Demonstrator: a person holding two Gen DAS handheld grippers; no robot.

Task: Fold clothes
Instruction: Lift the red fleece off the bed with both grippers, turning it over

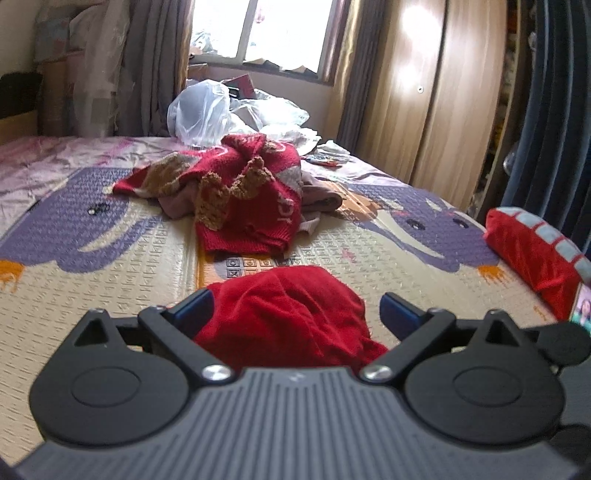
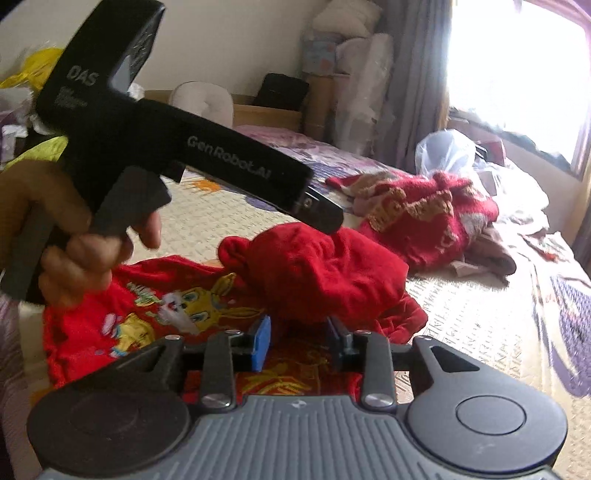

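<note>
Both grippers hang just over the red shirt (image 2: 155,314) on the bed (image 1: 110,258), the left gripper (image 1: 295,308) spread wide, the right gripper (image 2: 299,338) half open, pinching nothing, probably to release the bunched fold.

Bed mat (image 1: 110,266), beige with purple cartoon figures, spread over a pink-and-lilac sheet (image 1: 44,158). Clear plastic bags (image 1: 201,110) heaped at the far edge below the window (image 1: 258,29). Grey-brown curtains (image 1: 155,62) on both sides of it. Wooden wardrobe doors (image 1: 443,92) along the right. Yellow bag (image 2: 37,70) by the wall, far left in right wrist view.
</note>
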